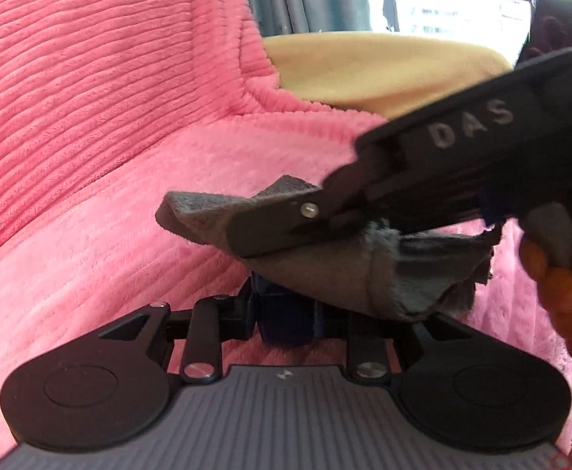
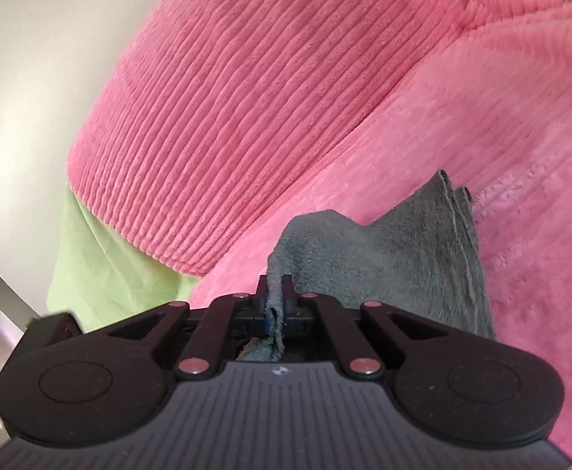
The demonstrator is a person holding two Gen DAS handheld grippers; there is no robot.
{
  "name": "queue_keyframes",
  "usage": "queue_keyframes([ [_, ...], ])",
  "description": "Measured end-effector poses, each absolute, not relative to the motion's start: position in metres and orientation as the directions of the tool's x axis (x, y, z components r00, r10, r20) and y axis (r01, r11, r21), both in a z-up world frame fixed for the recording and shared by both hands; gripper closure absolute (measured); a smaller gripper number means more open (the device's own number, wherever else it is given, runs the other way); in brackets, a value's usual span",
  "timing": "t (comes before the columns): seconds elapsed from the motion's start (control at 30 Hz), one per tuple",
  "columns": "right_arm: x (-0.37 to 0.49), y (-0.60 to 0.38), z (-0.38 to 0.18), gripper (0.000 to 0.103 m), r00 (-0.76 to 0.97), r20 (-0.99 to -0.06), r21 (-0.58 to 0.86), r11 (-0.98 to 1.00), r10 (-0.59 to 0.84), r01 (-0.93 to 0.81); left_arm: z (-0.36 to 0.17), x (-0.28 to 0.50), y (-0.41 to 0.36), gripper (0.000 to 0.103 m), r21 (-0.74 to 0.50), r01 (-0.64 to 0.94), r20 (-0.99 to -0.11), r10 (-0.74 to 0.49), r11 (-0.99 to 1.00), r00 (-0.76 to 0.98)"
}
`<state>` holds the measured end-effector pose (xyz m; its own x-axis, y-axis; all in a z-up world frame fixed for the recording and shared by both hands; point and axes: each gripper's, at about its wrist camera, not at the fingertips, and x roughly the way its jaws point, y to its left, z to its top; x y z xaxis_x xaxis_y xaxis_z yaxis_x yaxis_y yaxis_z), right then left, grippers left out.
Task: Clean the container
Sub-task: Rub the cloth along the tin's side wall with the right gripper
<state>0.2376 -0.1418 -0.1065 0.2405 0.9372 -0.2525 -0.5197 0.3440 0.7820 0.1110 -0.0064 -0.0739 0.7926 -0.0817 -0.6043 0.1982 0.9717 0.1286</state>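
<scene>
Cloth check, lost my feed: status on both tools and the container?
Right tool shut on grey cloth. Left tool shut; what it holds is hidden under cloth. Container not in view. Pink fabric fills both views.

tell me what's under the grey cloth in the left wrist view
Under the grey cloth lies pink ribbed fabric, and the left hand-held gripper sits partly beneath it. Whatever its closed tips hold is covered; no container shows.
</scene>
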Motion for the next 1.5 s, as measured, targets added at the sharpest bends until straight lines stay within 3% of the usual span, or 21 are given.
queue_keyframes([
  [0.1,0.249,-0.137,-0.113,0.103,0.272,-0.253,0.791,0.360,0.929,-0.494,-0.075,0.112,-0.007,0.072,0.134,0.201,-0.609,-0.080,0.970,0.789],
  [0.33,0.264,-0.144,-0.133,0.103,0.355,-0.357,0.768,0.488,0.864,-0.415,-0.082,0.113,-0.011,0.073,0.156,0.208,-0.654,-0.057,0.966,0.754],
  [0.5,0.257,-0.142,-0.130,0.102,0.392,-0.354,0.737,0.511,0.849,-0.442,-0.074,0.110,-0.012,0.071,0.167,0.216,-0.658,-0.055,0.962,0.751],
  [0.63,0.254,-0.146,-0.126,0.102,0.410,-0.336,0.734,0.508,0.848,-0.450,-0.054,0.102,-0.010,0.061,0.146,0.238,-0.596,-0.106,0.960,0.796],
  [0.67,0.254,-0.147,-0.124,0.102,0.414,-0.331,0.734,0.507,0.848,-0.452,-0.053,0.103,-0.010,0.062,0.137,0.241,-0.596,-0.114,0.961,0.795],
  [0.7,0.254,-0.148,-0.121,0.102,0.419,-0.326,0.734,0.506,0.847,-0.453,-0.056,0.105,-0.010,0.071,0.141,0.239,-0.602,-0.108,0.961,0.791],
  [0.73,0.252,-0.149,-0.118,0.102,0.426,-0.317,0.736,0.503,0.847,-0.453,-0.059,0.106,-0.012,0.073,0.159,0.237,-0.597,-0.098,0.958,0.796],
  [0.9,0.244,-0.167,-0.100,0.099,0.454,-0.217,0.777,0.435,0.864,-0.455,-0.063,0.112,-0.012,0.074,0.132,0.218,-0.482,-0.129,0.967,0.867],
  [0.97,0.238,-0.165,-0.089,0.099,0.427,-0.248,0.747,0.452,0.870,-0.487,-0.067,0.119,-0.010,0.074,0.098,0.192,-0.450,-0.129,0.976,0.883],
  [1.1,0.224,-0.152,-0.089,0.099,0.340,-0.309,0.705,0.454,0.888,-0.545,-0.072,0.123,-0.005,0.074,0.037,0.184,-0.482,-0.143,0.982,0.865],
  [1.3,0.226,-0.138,-0.096,0.103,0.243,-0.317,0.708,0.399,0.917,-0.583,-0.072,0.110,-0.002,0.073,0.082,0.200,-0.610,-0.109,0.976,0.785],
  [1.5,0.246,-0.142,-0.110,0.103,0.287,-0.298,0.732,0.411,0.911,-0.544,-0.076,0.108,-0.010,0.073,0.134,0.211,-0.613,-0.086,0.968,0.785],
])
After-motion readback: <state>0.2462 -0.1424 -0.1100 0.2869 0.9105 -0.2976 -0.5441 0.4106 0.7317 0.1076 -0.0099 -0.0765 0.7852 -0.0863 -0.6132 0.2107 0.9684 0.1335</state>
